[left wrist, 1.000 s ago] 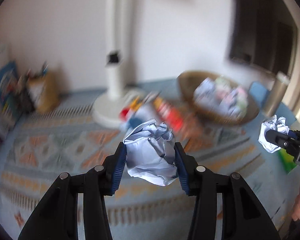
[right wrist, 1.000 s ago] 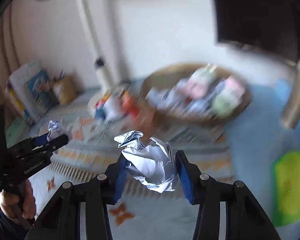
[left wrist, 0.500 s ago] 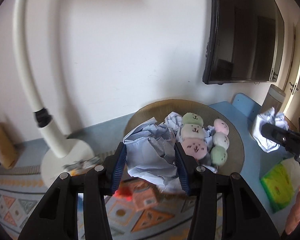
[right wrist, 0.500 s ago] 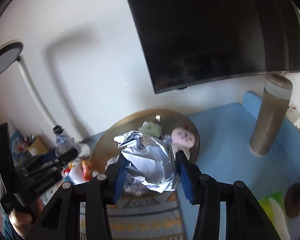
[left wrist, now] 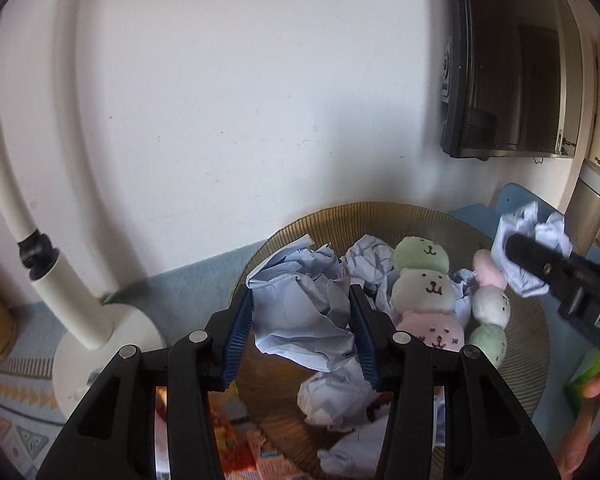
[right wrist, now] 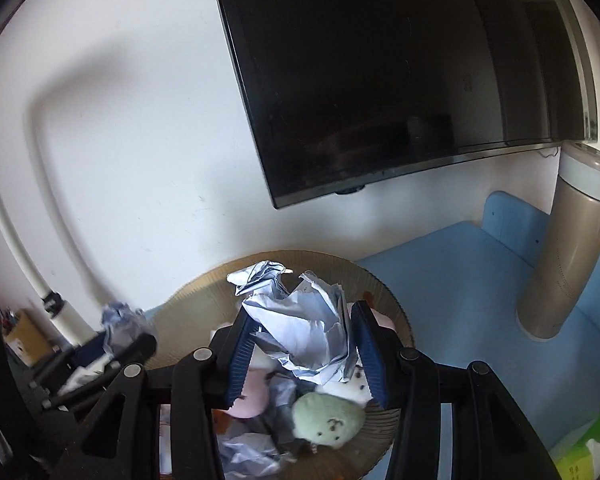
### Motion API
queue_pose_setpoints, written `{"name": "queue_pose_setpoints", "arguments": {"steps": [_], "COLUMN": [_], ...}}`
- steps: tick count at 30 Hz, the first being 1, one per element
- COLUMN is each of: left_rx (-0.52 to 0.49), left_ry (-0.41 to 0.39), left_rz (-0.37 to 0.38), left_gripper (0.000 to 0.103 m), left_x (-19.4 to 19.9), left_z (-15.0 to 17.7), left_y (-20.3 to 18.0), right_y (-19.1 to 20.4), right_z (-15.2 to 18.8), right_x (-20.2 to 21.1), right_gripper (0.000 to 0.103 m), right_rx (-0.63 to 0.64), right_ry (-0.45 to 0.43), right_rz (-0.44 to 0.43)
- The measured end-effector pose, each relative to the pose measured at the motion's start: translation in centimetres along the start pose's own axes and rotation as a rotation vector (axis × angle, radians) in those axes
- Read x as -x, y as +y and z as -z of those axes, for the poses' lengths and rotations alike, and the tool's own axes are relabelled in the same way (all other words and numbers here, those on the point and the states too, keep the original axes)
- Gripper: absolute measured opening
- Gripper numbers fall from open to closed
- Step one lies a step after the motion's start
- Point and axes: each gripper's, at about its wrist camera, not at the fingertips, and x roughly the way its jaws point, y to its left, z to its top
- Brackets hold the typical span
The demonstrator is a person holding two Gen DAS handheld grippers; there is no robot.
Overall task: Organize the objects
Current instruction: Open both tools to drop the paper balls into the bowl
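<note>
My left gripper [left wrist: 302,336] is shut on a crumpled pale-blue paper ball [left wrist: 300,312], held over the near left part of a round woven basket [left wrist: 384,210]. My right gripper [right wrist: 306,354] is shut on a second crumpled paper ball [right wrist: 300,320], above the same basket [right wrist: 204,280]. In the left wrist view the right gripper's black finger [left wrist: 548,268] and its paper [left wrist: 534,240] hang over the basket's right side. Inside the basket lie more paper balls [left wrist: 334,398] and small plush toys [left wrist: 420,256], green, white and pink.
A white lamp stand [left wrist: 80,312] rises left of the basket. A dark screen [right wrist: 400,72] hangs on the wall behind. A tall beige flask [right wrist: 568,248] stands on the blue mat [right wrist: 452,276] at right. A green pack [left wrist: 584,380] lies at the right edge. Colourful boxes [left wrist: 236,452] sit below the basket.
Both grippers have travelled right across the patterned cloth to the basket, each still clamped on its paper ball. The basket now fills the lower middle of both views.
</note>
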Motion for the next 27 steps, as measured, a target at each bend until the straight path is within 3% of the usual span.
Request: {"name": "queue_pose_setpoints", "arguments": {"steps": [5,7,8,9,10,11,15,20,27], "left_rx": [0.032,0.026,0.024,0.029,0.042,0.060,0.098,0.154,0.141], "left_ry": [0.000,0.000,-0.005,-0.009,-0.012,-0.026,-0.069,-0.059,-0.063], "left_rz": [0.050,0.052,0.046,0.044,0.044,0.049,0.044,0.054,0.046], "left_gripper": [0.045,0.049,0.059,0.080,0.090,0.100,0.101,0.101,0.101], "left_x": [-0.4,-0.5,-0.5,-0.5,-0.4,-0.1,0.9,0.7,0.8], "left_z": [0.1,0.1,0.2,0.3,0.3,0.4,0.2,0.3,0.3], "left_y": [0.4,0.3,0.3,0.4,0.6,0.8,1.8,2.8,2.7], "right_y": [-0.6,-0.3,-0.1,0.1,0.2,0.2,-0.2,-0.4,-0.3], "right_z": [0.3,0.5,0.6,0.7,0.8,0.9,1.0,1.1,1.4], "right_x": [-0.8,-1.0,-1.2,-1.3,-1.4,-1.4,-0.4,0.3,0.1], "right_gripper": [0.047,0.047,0.050,0.058,0.069,0.071,0.072,0.072,0.073], "right_rx": [-0.031,-0.013,-0.002,0.002,0.003,-0.001,-0.011,-0.028,-0.018], "right_ry": [0.043,0.054,0.057,0.063,0.069,0.071,0.037,0.032,0.045], "right_rz": [-0.017,0.016,0.027,0.030,0.032,0.033,0.026,0.020,0.021]}}
